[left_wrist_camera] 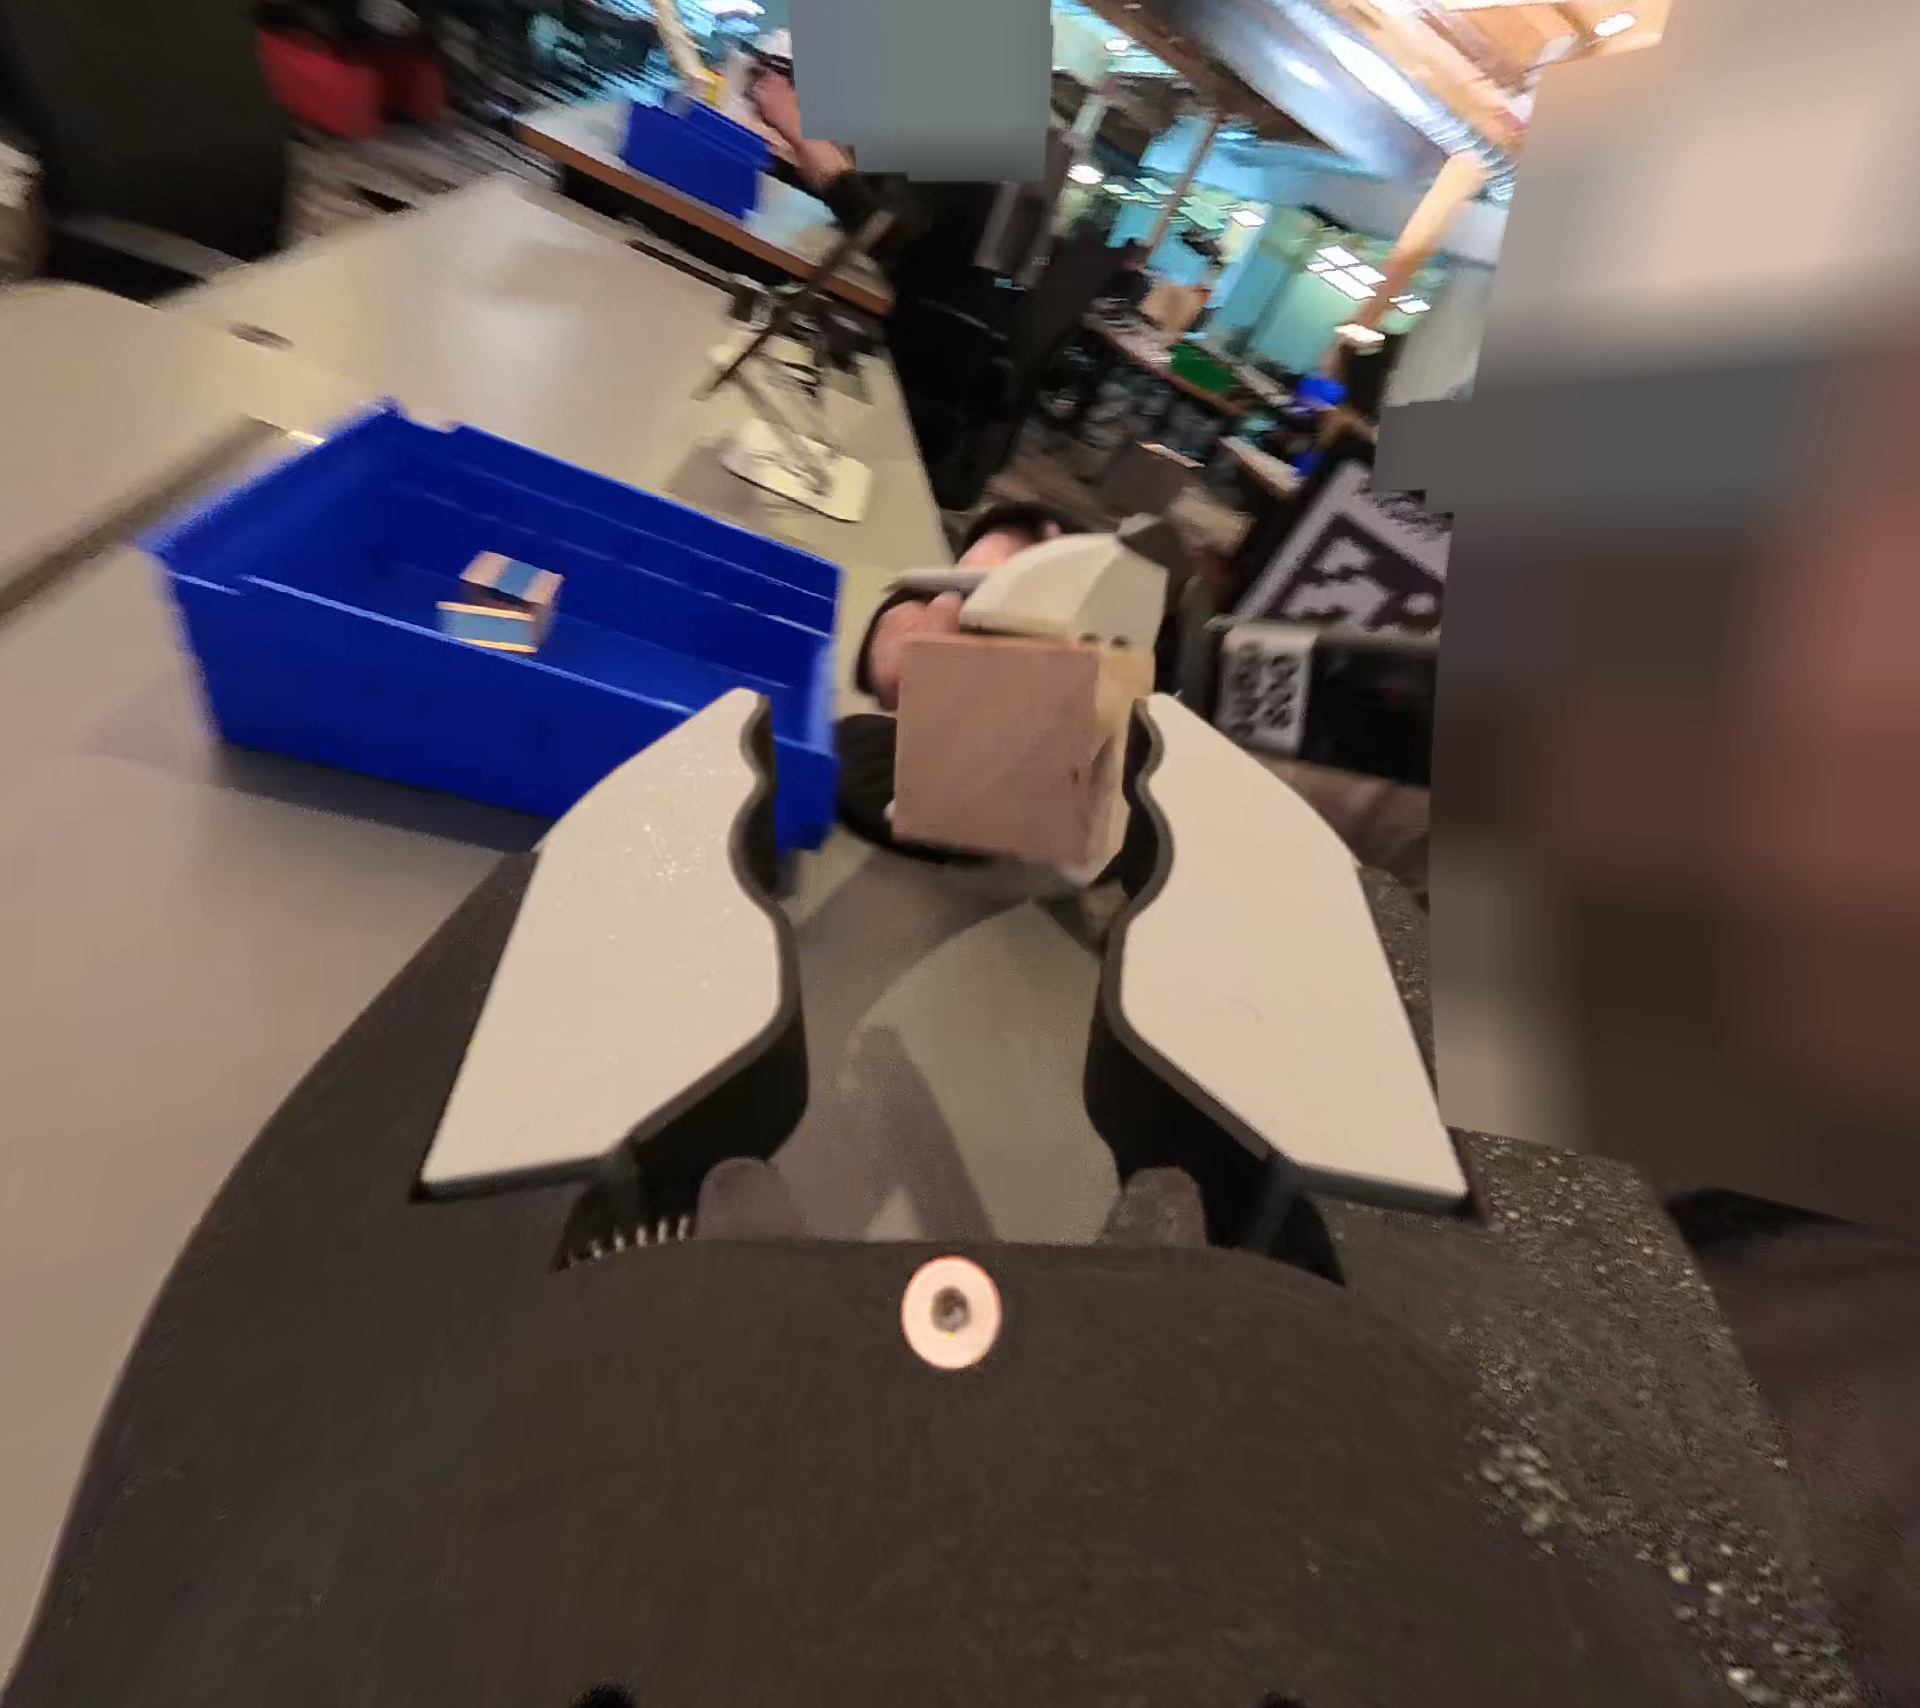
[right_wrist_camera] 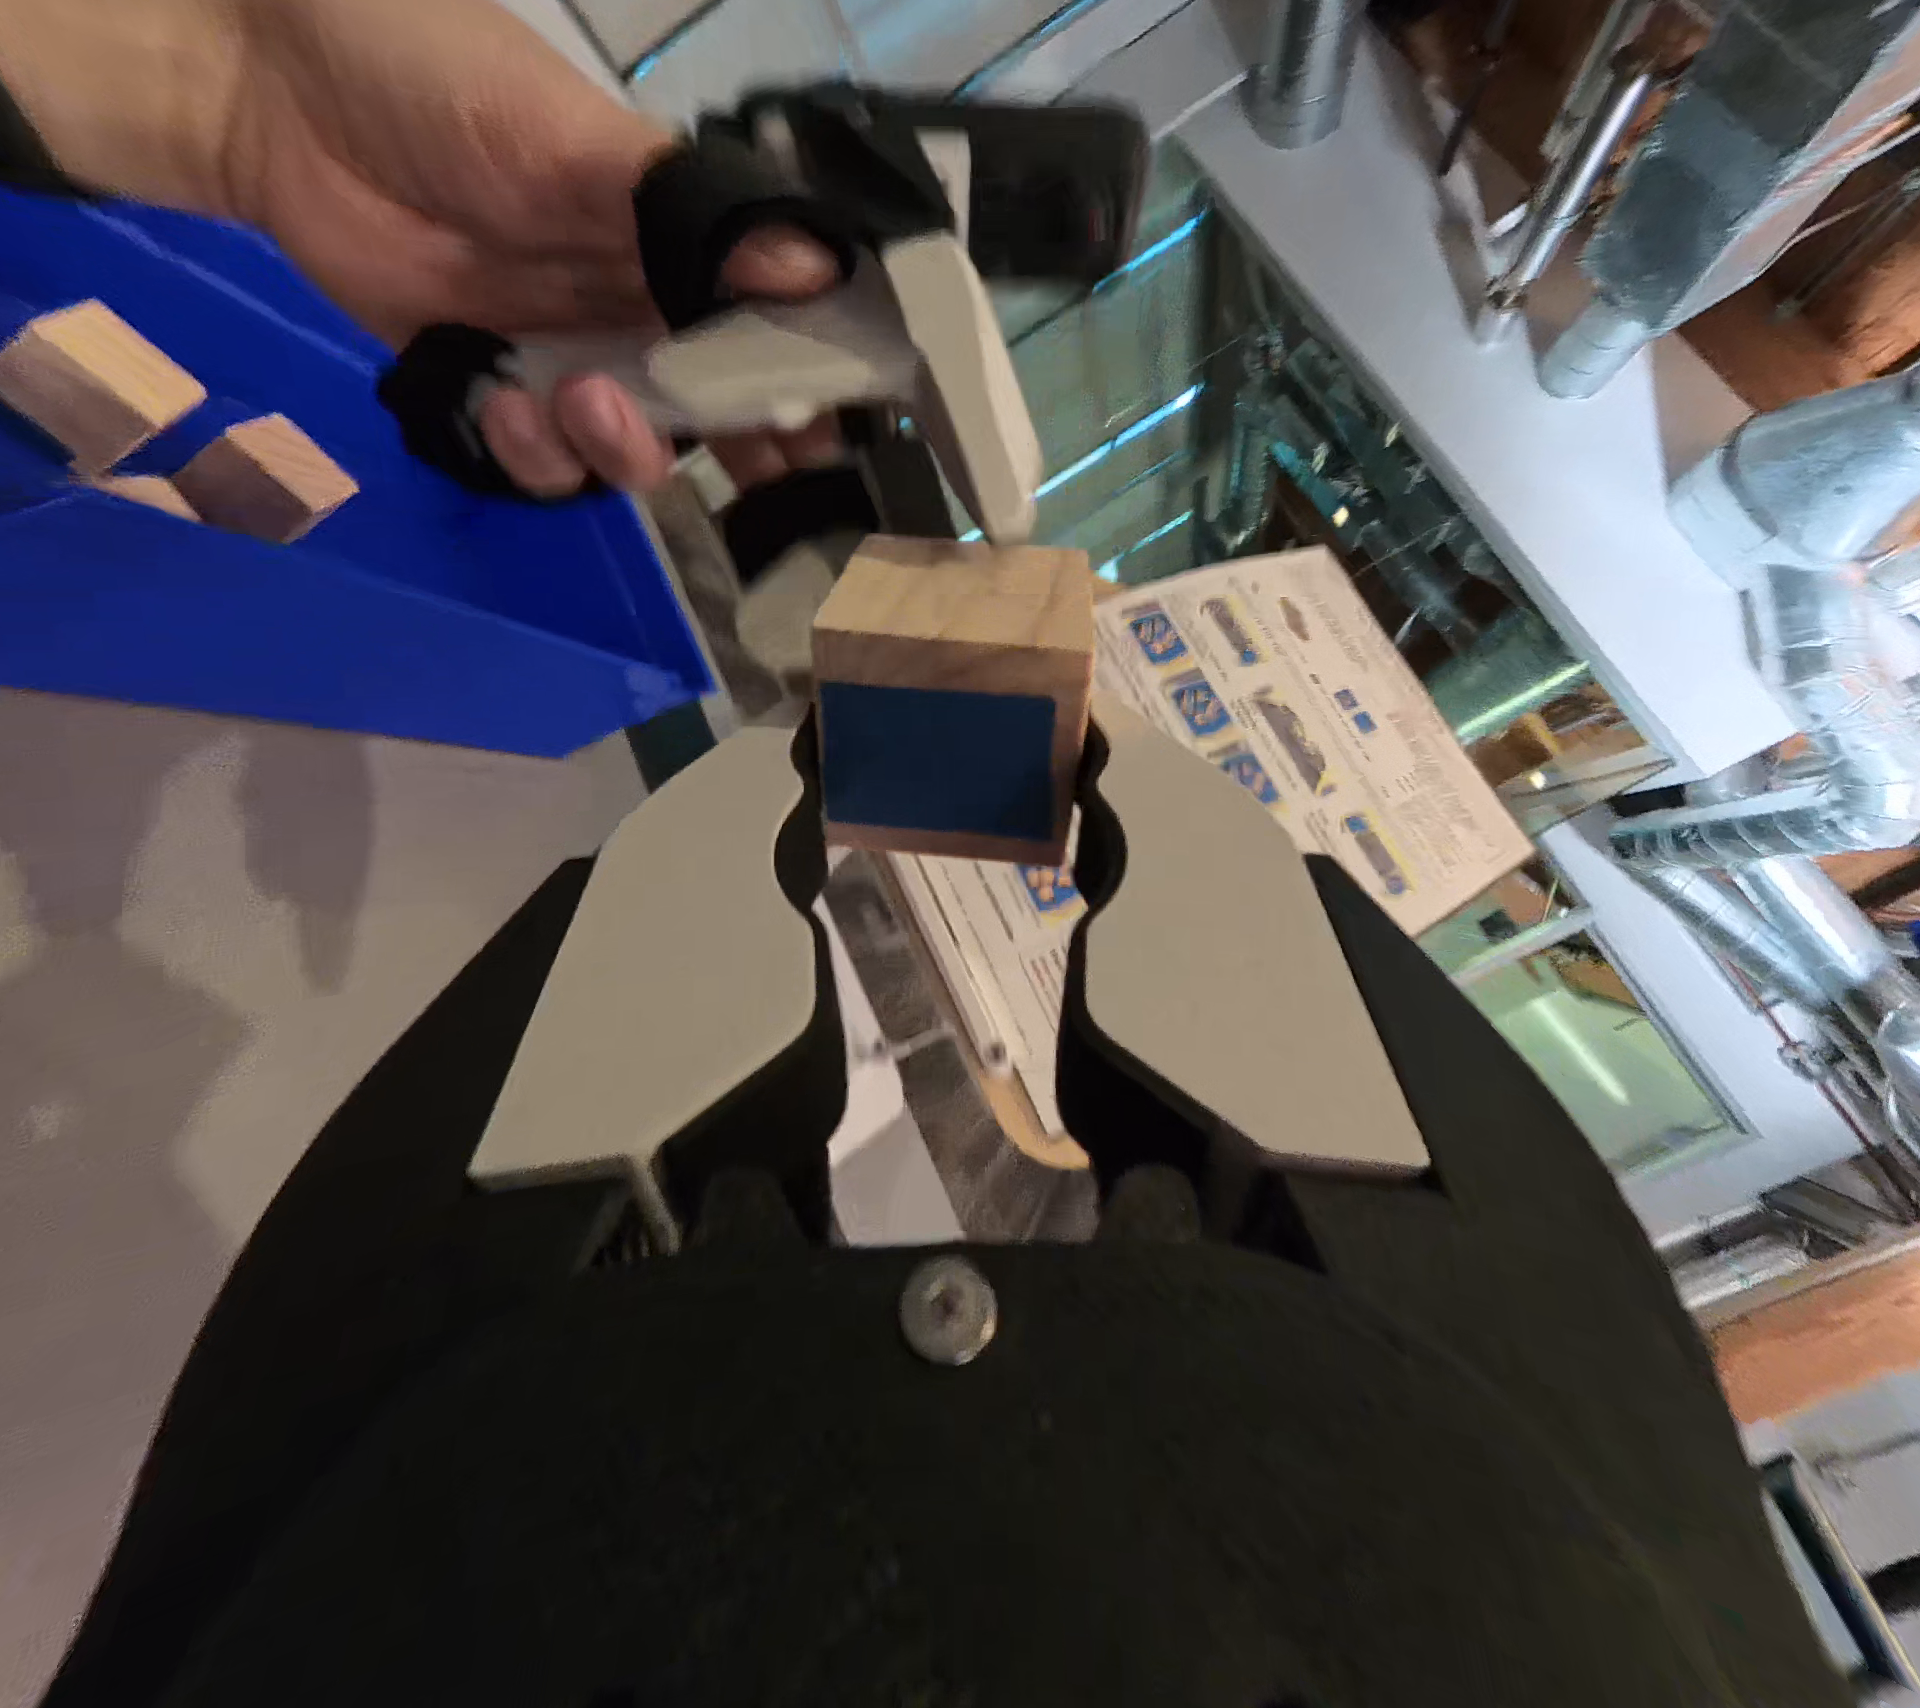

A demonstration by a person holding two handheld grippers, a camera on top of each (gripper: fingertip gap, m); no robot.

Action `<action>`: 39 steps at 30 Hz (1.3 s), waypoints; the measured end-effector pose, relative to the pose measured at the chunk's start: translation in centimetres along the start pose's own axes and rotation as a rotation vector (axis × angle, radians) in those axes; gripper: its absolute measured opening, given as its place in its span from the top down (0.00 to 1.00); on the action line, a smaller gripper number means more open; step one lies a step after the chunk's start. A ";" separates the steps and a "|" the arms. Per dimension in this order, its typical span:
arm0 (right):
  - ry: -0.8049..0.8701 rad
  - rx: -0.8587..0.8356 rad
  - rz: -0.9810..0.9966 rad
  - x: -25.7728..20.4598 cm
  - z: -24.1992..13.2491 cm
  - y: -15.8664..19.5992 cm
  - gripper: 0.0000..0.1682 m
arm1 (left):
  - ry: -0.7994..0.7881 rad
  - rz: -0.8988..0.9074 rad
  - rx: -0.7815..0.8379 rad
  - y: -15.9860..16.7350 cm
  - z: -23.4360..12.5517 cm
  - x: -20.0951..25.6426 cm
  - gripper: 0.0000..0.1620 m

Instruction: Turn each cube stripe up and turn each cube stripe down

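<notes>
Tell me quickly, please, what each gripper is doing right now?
Left gripper: open, holding nothing.
Right gripper: shut on the wooden cube, its blue stripe facing the camera.

Left wrist view: motion-smeared throughout. Cube (left_wrist_camera: 501, 611) in the blue bin (left_wrist_camera: 499, 713) — stripe side unreadable through blur. Held cube (left_wrist_camera: 997, 749): stripe face hidden here. Right gripper (left_wrist_camera: 1049, 598) mostly hidden behind it.

Right wrist view: bin cut off by the left edge; its cubes (right_wrist_camera: 99, 380) show plain wood only. Left gripper (right_wrist_camera: 883, 432) blurred — one finger partly behind the held cube.
</notes>
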State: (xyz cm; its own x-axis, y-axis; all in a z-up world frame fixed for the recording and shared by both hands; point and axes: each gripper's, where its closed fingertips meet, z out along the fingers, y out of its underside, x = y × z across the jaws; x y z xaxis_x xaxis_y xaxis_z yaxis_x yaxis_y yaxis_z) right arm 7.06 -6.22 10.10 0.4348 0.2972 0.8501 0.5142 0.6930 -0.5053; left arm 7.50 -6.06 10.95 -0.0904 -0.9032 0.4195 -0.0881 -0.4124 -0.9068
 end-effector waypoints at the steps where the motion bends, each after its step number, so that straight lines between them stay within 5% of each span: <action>1: -0.025 -0.070 0.011 1.1 -0.1 1.1 0.73 | -0.061 0.046 0.003 -0.4 -0.8 -0.3 0.60; 8: -0.285 -0.769 0.714 6.5 -7.1 19.6 0.73 | -0.221 0.278 0.134 -3.4 -4.9 1.4 0.59; 13: -0.476 -1.216 0.953 0.9 -12.5 30.5 0.72 | -0.389 0.395 0.113 -3.2 -6.0 0.4 0.66; 21: -0.638 -1.412 0.947 -5.9 -11.9 34.6 0.73 | -0.831 0.333 -0.103 -1.7 -13.5 -3.8 0.71; 29: -0.629 -1.465 0.883 -6.5 -12.0 35.7 0.72 | -1.020 0.113 -0.436 5.5 -22.2 -7.7 0.68; 34: -0.590 -1.456 0.837 -5.4 -11.9 35.7 0.67 | -1.050 -0.078 -0.642 10.9 -25.7 -9.9 0.68; 39: -0.503 -1.405 0.783 -2.5 -11.6 34.5 0.64 | -0.946 -0.233 -0.777 15.1 -25.5 -10.5 0.65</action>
State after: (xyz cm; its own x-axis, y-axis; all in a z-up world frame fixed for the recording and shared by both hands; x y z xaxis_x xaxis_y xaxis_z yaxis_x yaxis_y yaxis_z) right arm 32.27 9.30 -11.14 0.7668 0.6195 0.1681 0.6388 -0.7106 -0.2949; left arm -18.17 0.26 -6.09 0.7270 -0.6821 0.0796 -0.5980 -0.6858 -0.4149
